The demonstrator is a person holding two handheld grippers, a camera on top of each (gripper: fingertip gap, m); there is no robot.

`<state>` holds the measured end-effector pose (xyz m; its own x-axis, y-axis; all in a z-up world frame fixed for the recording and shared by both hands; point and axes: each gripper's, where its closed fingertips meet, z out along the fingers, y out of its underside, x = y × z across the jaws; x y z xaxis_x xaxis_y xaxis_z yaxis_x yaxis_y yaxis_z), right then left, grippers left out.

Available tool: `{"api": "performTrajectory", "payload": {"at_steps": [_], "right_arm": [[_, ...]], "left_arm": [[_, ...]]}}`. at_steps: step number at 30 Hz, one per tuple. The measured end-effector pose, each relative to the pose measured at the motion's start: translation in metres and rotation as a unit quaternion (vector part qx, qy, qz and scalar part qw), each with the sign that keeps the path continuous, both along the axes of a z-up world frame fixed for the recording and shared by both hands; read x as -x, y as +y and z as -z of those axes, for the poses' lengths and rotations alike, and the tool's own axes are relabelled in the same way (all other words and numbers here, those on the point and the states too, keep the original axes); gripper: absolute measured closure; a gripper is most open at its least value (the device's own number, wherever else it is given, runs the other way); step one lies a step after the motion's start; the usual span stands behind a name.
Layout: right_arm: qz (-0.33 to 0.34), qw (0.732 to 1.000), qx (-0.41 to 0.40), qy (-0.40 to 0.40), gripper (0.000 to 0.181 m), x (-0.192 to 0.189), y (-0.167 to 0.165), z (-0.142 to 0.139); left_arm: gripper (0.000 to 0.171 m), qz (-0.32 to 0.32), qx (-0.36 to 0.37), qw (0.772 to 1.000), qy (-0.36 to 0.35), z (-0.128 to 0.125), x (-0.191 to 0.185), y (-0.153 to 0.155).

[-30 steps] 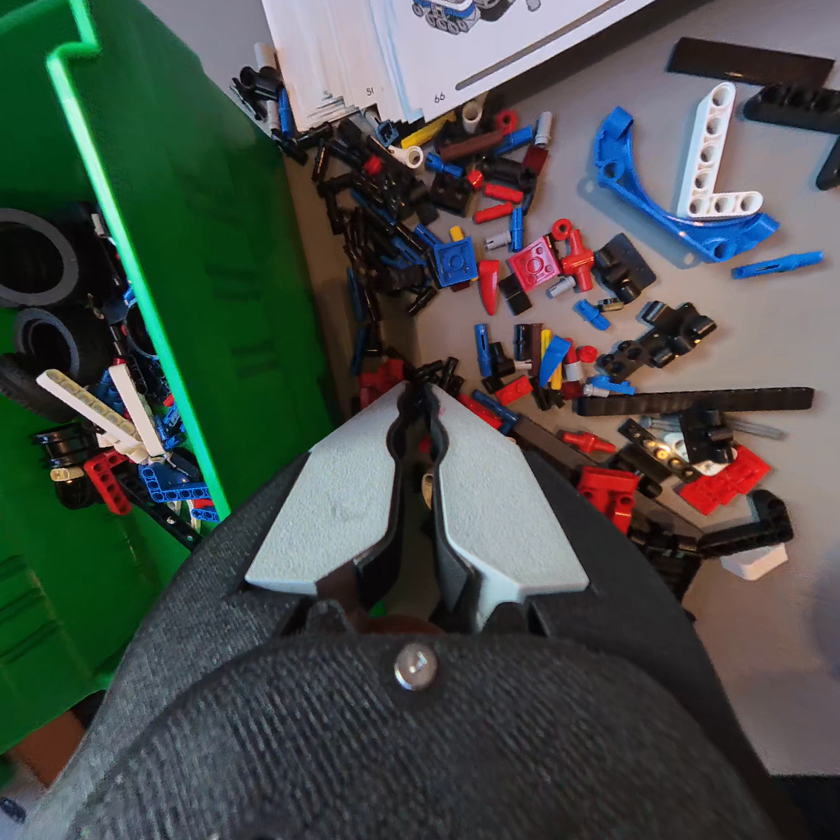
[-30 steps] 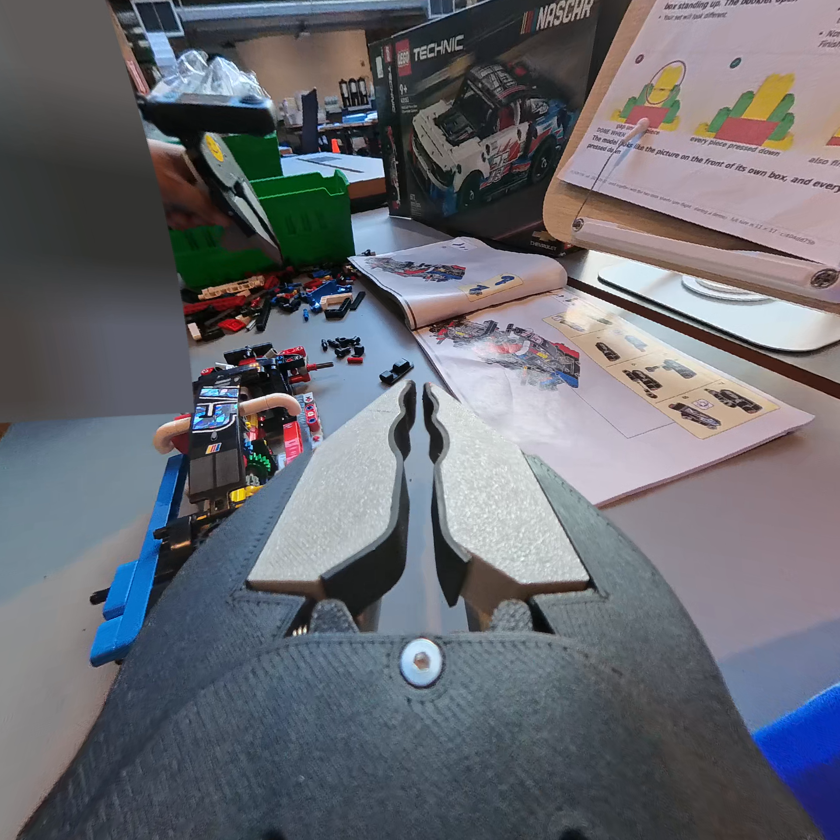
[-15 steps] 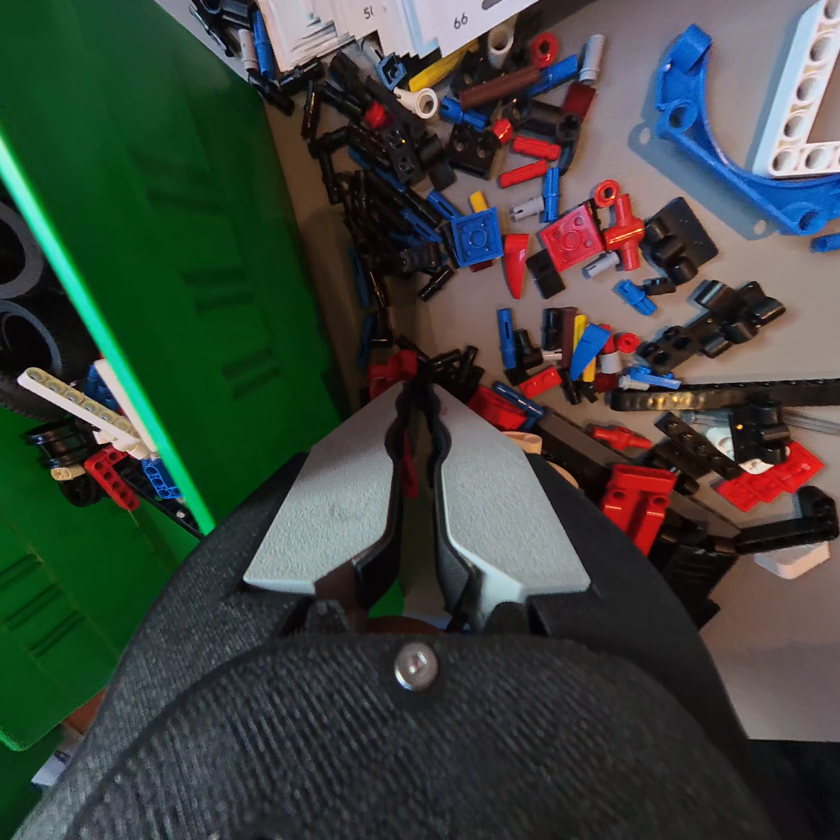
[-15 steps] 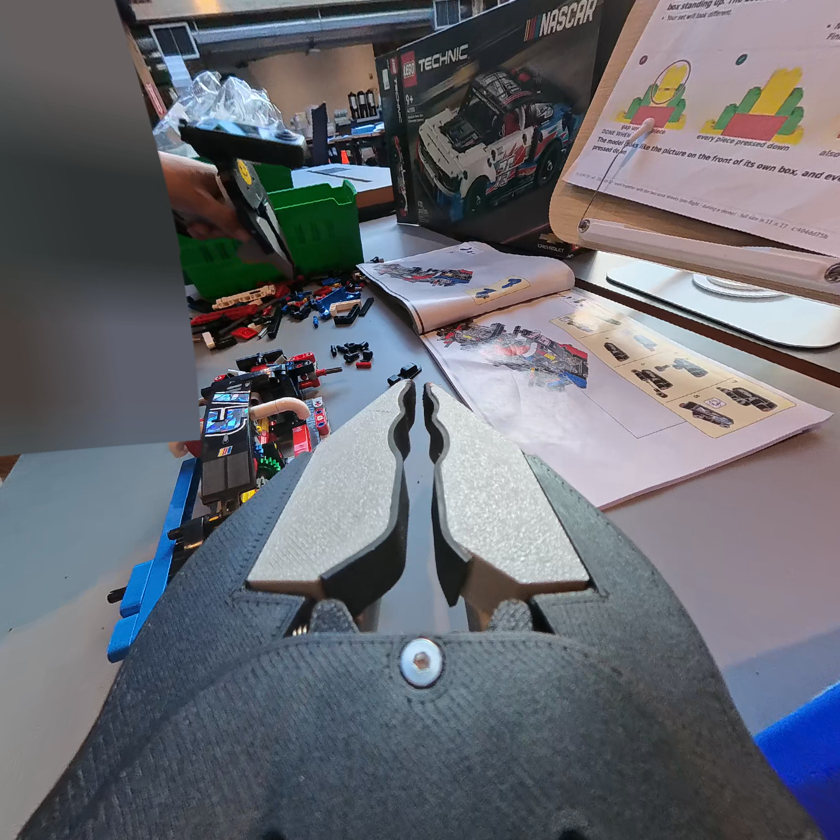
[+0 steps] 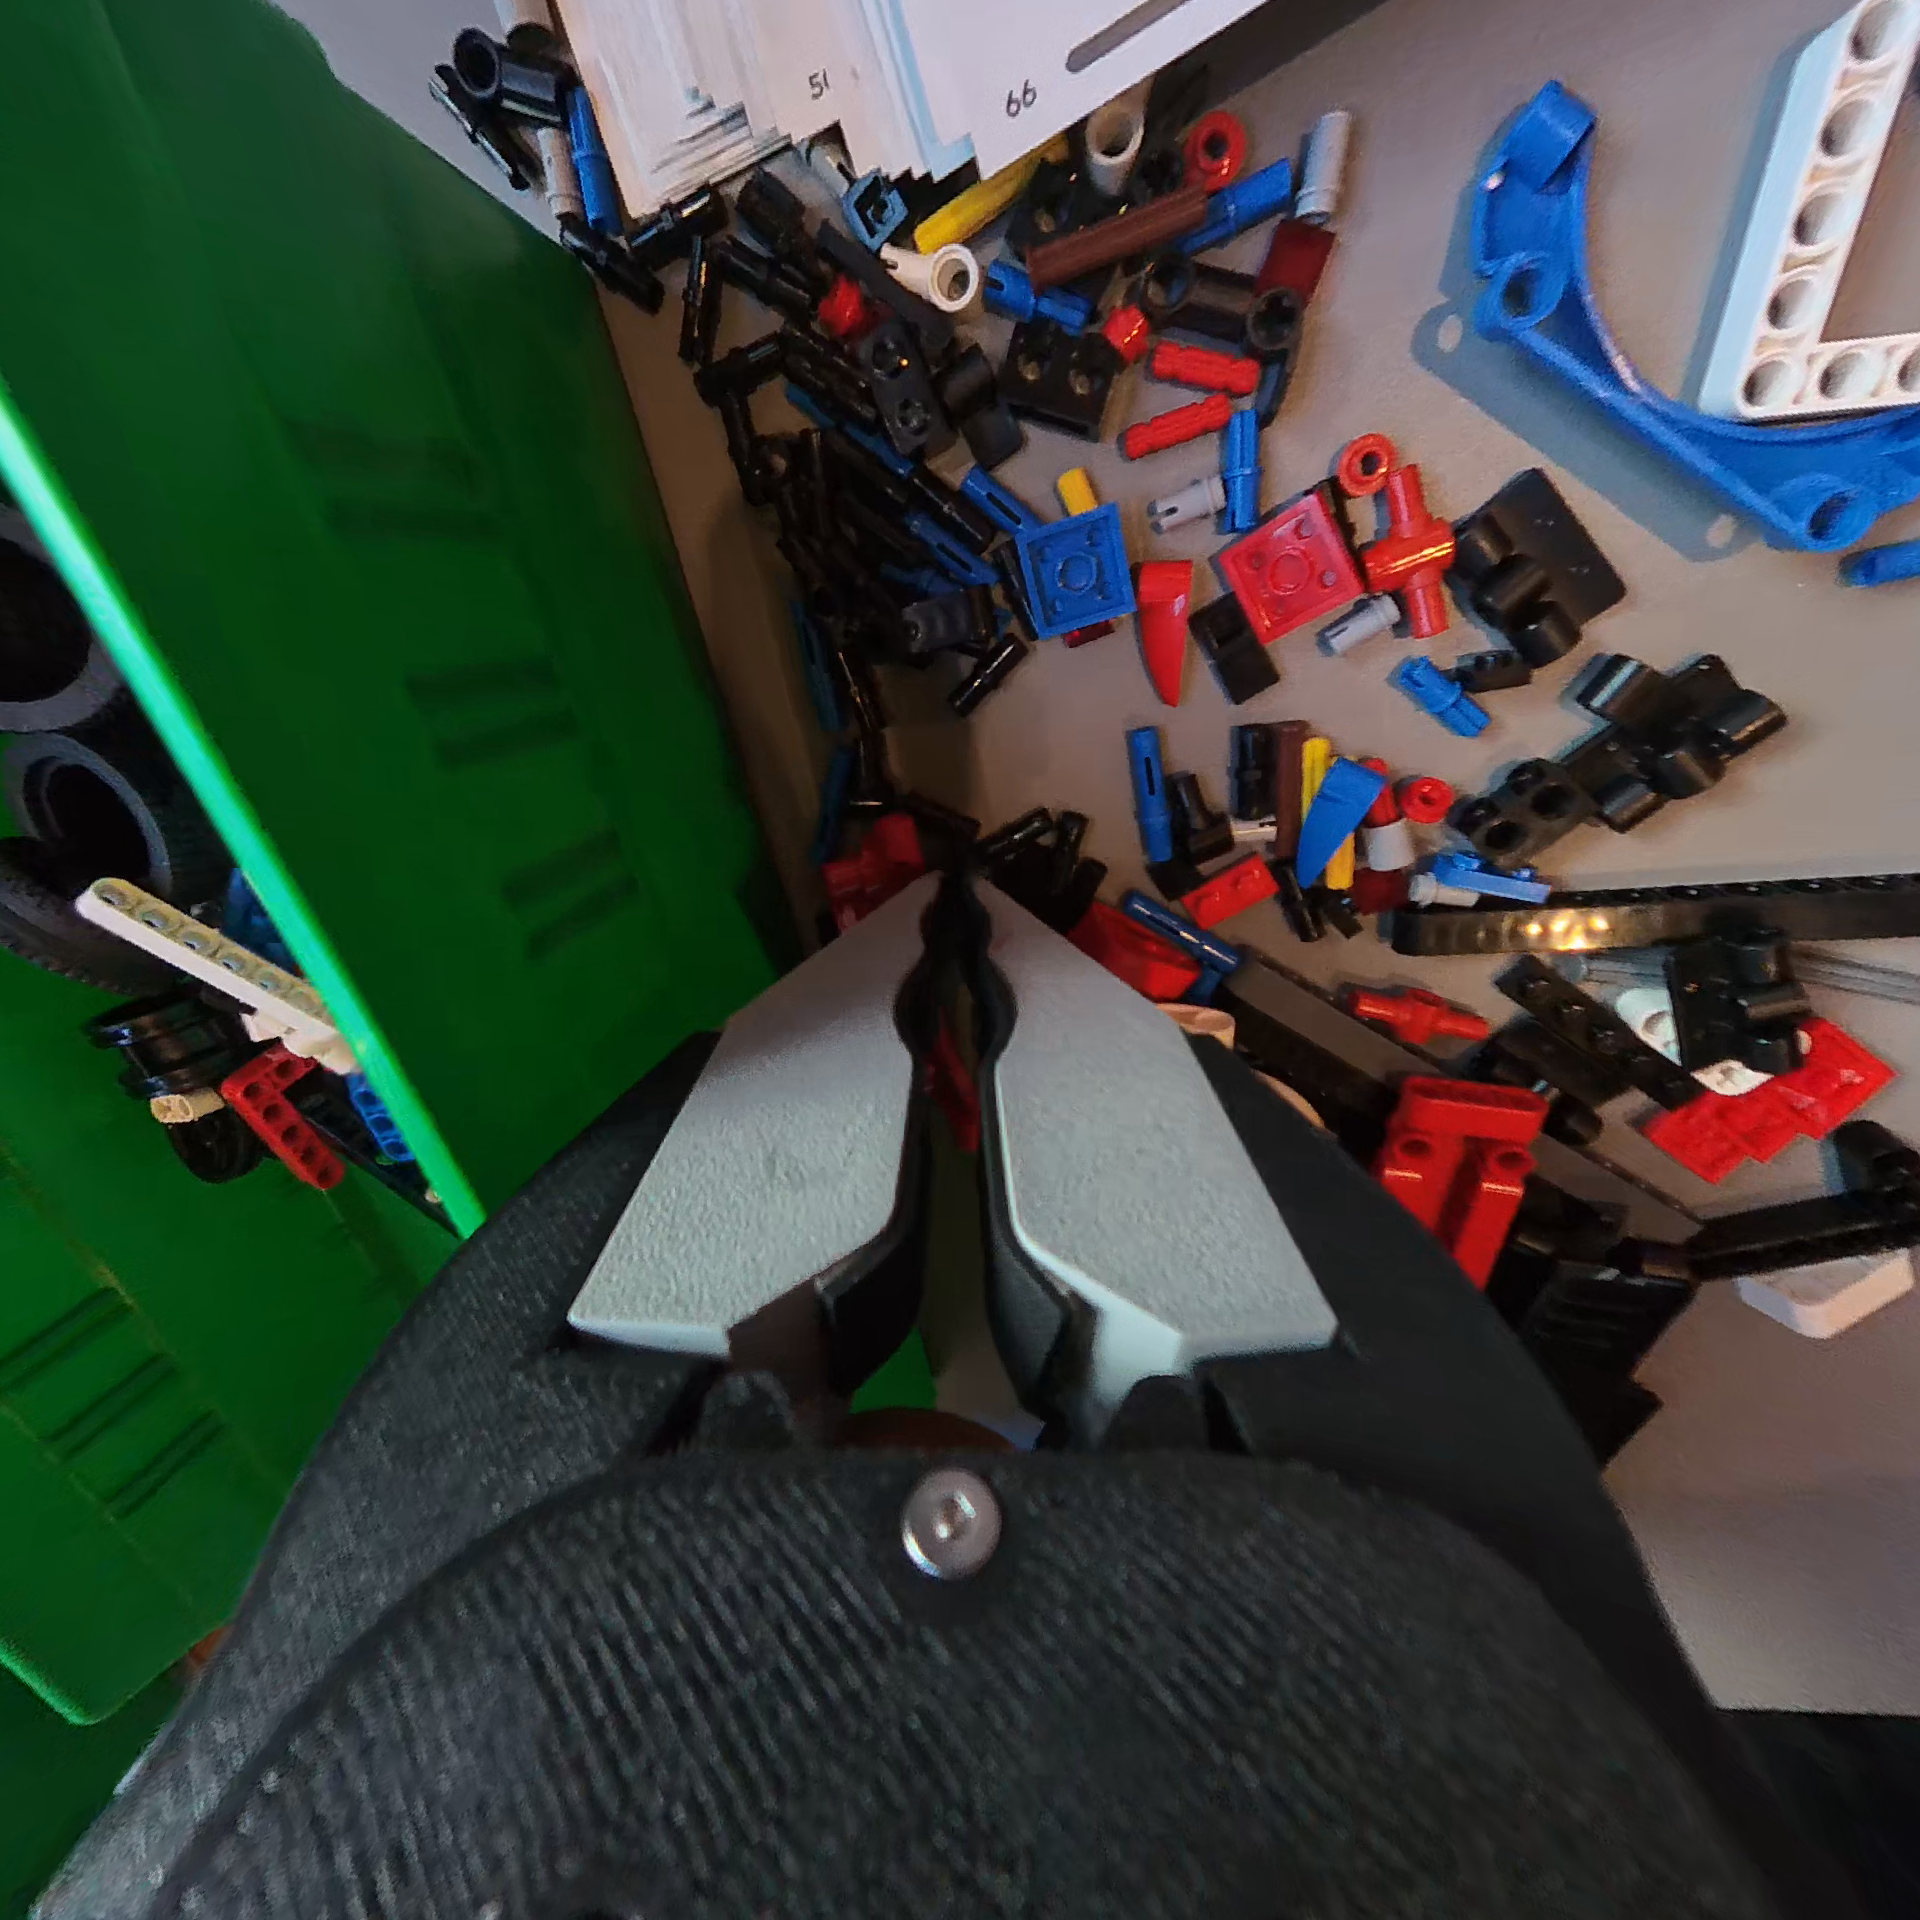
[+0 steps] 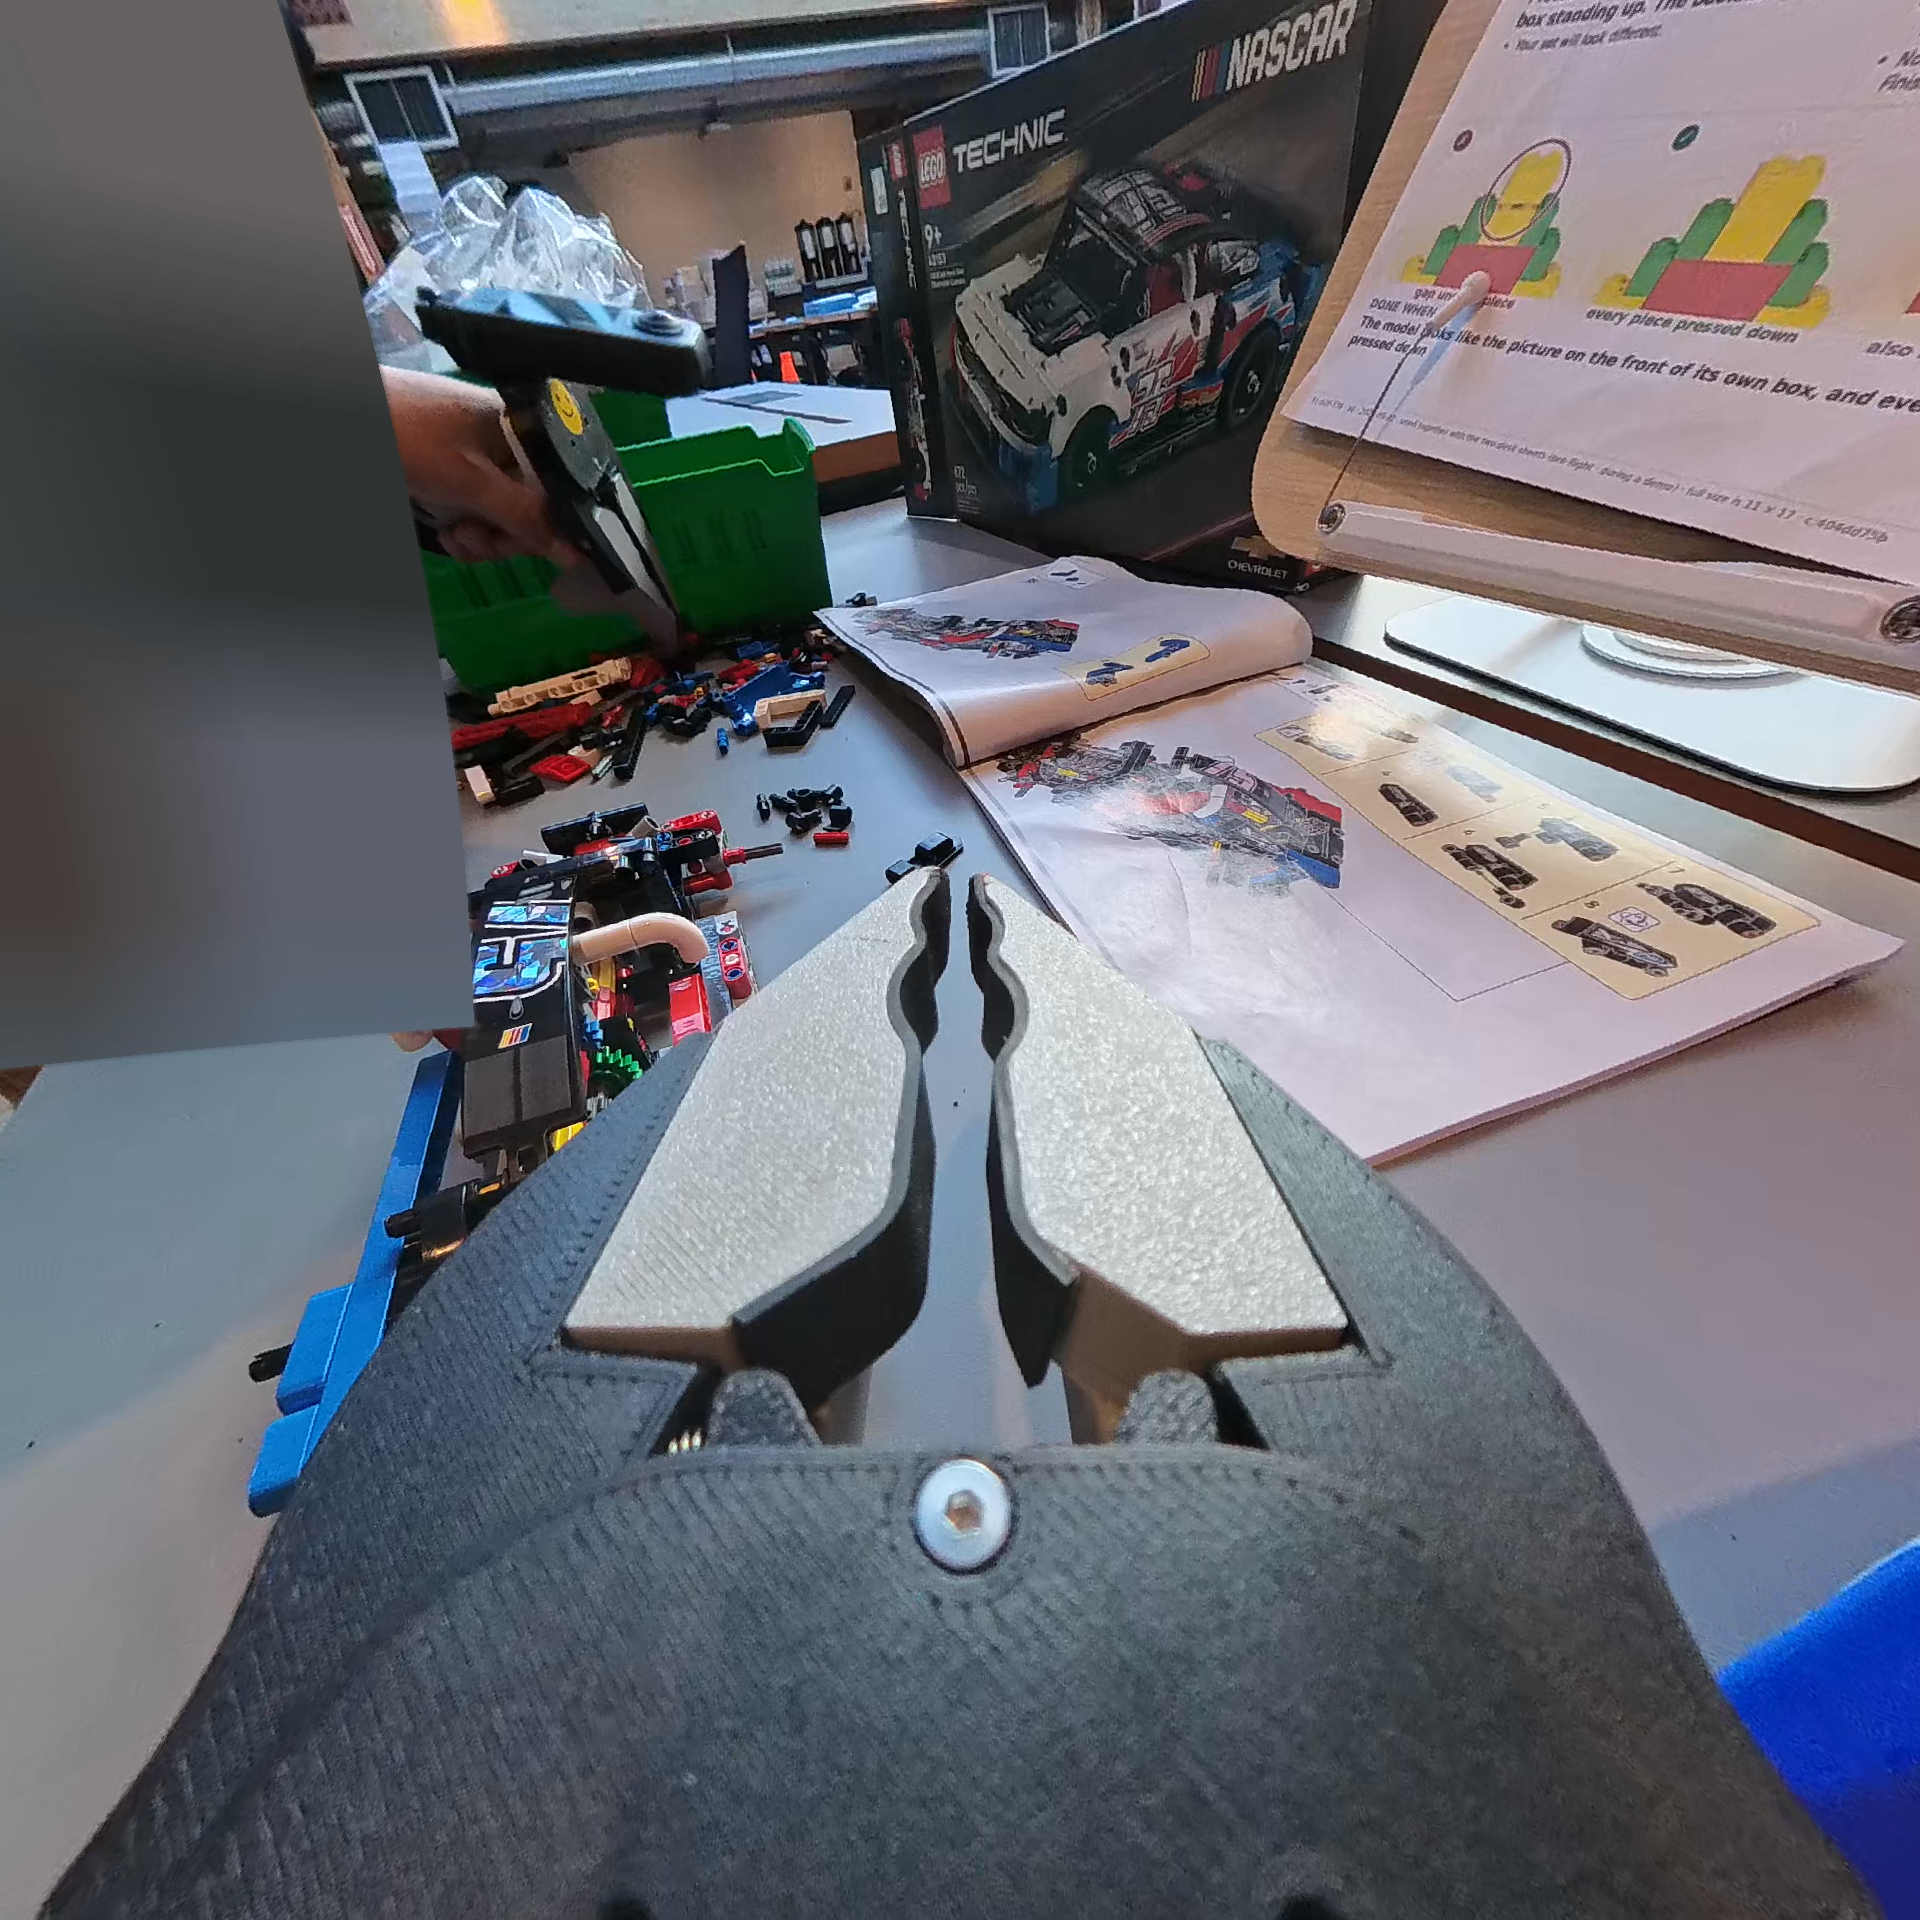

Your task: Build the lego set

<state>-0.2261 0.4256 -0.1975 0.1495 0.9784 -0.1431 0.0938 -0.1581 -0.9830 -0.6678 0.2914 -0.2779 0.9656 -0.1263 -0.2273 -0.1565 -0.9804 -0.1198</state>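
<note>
My left gripper (image 5: 953,899) is shut, tips together, low over a pile of loose Lego pieces (image 5: 1081,571) beside a green bin (image 5: 416,520). A small red piece (image 5: 951,1081) shows in the gap behind the tips; I cannot tell if it is gripped. The right wrist view shows this gripper (image 6: 623,561) farther off, held by a hand, pointing down at the pile (image 6: 665,707). My right gripper (image 6: 956,883) is shut and empty, above the grey table. The partly built car (image 6: 582,935) lies just left of it.
The bin holds tyres and beams (image 5: 197,945). A blue curved piece (image 5: 1621,416) and a white frame (image 5: 1829,208) lie at the right. An open instruction booklet (image 6: 1351,883), the set's box (image 6: 1122,281) and a stand with a printed sheet (image 6: 1662,260) are ahead and right. My right fingertips sit around 45 centimetres from my left ones.
My left gripper has moved down and closer into the pile beside the bin, and its tips have closed together. My right gripper has barely moved.
</note>
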Motion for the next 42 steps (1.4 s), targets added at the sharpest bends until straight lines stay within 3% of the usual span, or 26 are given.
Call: {"api": "performTrajectory", "payload": {"at_steps": [10, 11, 42], "right_arm": [[0.000, 1.000, -0.002, 0.000, 0.181, 0.000, -0.001, 0.000], [0.000, 1.000, -0.002, 0.000, 0.181, 0.000, -0.001, 0.000], [0.001, 1.000, 0.003, 0.003, 0.181, -0.001, 0.000, -0.001]], "left_arm": [[0.171, -0.005, 0.002, 1.000, -0.007, -0.005, 0.000, -0.003], [0.163, -0.009, 0.001, 1.000, -0.006, -0.003, 0.001, -0.003], [0.170, -0.006, 0.010, 1.000, -0.003, 0.005, 0.000, 0.000]]}}
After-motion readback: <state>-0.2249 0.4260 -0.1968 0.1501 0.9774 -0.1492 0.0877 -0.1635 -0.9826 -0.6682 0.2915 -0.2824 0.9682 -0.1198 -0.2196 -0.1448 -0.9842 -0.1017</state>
